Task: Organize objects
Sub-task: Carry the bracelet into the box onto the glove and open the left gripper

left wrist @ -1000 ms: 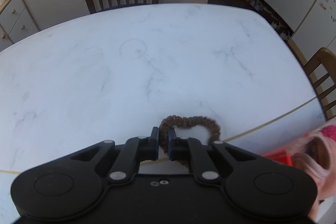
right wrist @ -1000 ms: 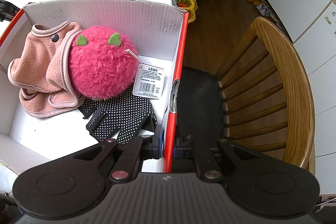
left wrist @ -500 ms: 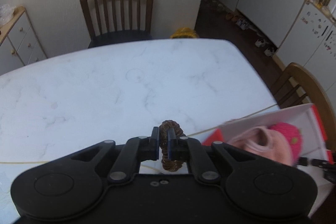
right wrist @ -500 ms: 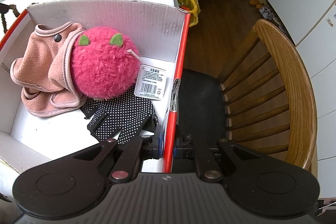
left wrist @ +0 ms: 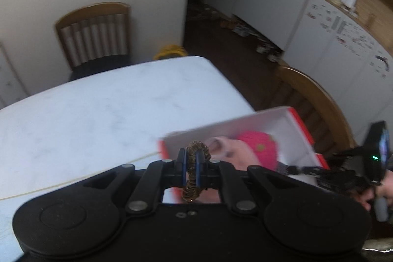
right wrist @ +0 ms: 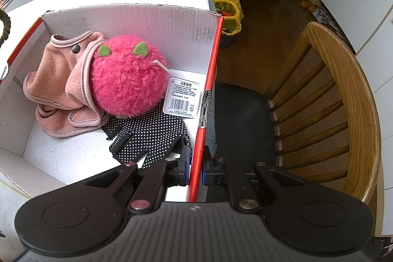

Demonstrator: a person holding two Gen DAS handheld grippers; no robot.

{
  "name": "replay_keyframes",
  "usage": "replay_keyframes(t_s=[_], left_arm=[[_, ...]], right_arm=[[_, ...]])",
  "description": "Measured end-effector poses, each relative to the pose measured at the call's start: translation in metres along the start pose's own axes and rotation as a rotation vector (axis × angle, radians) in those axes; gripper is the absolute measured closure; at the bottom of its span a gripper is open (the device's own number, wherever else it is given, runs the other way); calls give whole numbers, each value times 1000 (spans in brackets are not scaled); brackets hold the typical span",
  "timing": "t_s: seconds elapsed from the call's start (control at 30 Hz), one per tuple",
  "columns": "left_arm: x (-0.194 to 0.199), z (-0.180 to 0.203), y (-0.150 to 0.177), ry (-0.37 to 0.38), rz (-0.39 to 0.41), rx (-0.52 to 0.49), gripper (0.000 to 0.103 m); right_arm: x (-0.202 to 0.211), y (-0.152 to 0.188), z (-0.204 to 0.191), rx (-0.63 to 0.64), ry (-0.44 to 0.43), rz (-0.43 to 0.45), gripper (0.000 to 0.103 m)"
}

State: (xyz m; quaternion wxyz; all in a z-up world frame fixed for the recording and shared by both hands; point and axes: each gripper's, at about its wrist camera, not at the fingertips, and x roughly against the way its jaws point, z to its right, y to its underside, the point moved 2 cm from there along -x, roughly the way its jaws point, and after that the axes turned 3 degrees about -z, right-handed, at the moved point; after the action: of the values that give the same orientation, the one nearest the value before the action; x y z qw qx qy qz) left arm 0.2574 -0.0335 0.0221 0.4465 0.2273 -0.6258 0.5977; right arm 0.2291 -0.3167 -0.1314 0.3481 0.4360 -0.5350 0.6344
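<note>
My left gripper [left wrist: 191, 170] is shut on a brown hair scrunchie [left wrist: 194, 173] and holds it in the air above the near left corner of the white and red cardboard box [left wrist: 298, 120]. The scrunchie also shows at the left edge of the right wrist view [right wrist: 5, 23]. My right gripper [right wrist: 195, 170] is shut on the box's red right wall [right wrist: 208, 90]. Inside the box lie a pink fleece garment [right wrist: 59, 85], a fuzzy pink ball toy [right wrist: 127, 77] with a barcode tag [right wrist: 181, 96], and black dotted gloves [right wrist: 149, 136].
The box sits at the right end of a white marble table [left wrist: 98, 109]. A wooden chair [right wrist: 343, 100] stands just right of the box. Another wooden chair [left wrist: 94, 33] stands at the table's far side. A yellow bag [right wrist: 227, 10] is on the floor.
My left gripper has lifted the scrunchie off the table and carried it right, over the box's corner. My right gripper has kept its hold on the box wall.
</note>
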Motion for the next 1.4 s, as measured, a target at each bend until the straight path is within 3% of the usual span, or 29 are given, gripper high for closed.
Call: replay_keyframes(t_s=[0.43, 0.63, 0.83, 1.4], left_arm=[[-77, 108, 21, 211, -152, -124, 99], [-110, 138, 27, 257, -208, -155, 99], [-141, 147, 29, 268, -252, -187, 99], [-195, 147, 34, 181, -331, -280, 97]], right_arm=[[0, -2, 7, -6, -31, 4, 93], [-1, 0, 8, -16, -39, 4, 93], [-1, 0, 11, -30, -46, 4, 93], [-1, 1, 10, -33, -41, 13, 92]])
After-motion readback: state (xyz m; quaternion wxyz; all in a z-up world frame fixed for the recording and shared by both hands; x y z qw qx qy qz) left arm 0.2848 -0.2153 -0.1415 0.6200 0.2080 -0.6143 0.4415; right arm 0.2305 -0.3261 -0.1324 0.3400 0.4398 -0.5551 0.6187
